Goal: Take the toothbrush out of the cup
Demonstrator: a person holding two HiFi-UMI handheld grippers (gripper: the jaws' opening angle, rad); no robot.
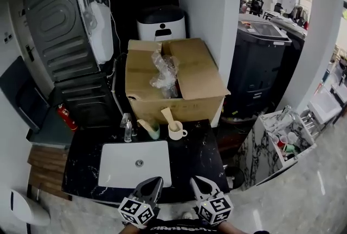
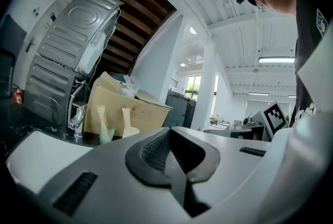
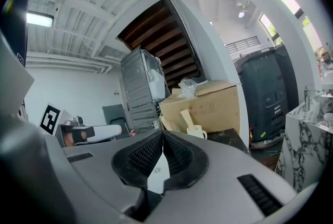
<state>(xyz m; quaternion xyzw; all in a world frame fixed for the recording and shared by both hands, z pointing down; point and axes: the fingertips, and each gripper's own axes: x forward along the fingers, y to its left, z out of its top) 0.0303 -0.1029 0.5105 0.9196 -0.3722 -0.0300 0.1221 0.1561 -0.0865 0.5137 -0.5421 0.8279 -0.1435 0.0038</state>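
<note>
Toothbrush leans in white cup

Nothing legible is showing; pale print on the garment behind the left gripper and right gripper is blurring out.

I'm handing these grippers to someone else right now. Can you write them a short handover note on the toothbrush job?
Left gripper: shut, empty, above the near edge of the counter.
Right gripper: shut, empty, beside it.
Things: green cup and white mug stand behind the sink, in front of the cardboard box. Each holds what looks like a toothbrush: green cup's brush, mug's brush.
Done: nothing; both brushes are in their cups.
Left: reach over the sink, grip the brush, lift it out. Which cup is meant, I cannot tell.
</note>
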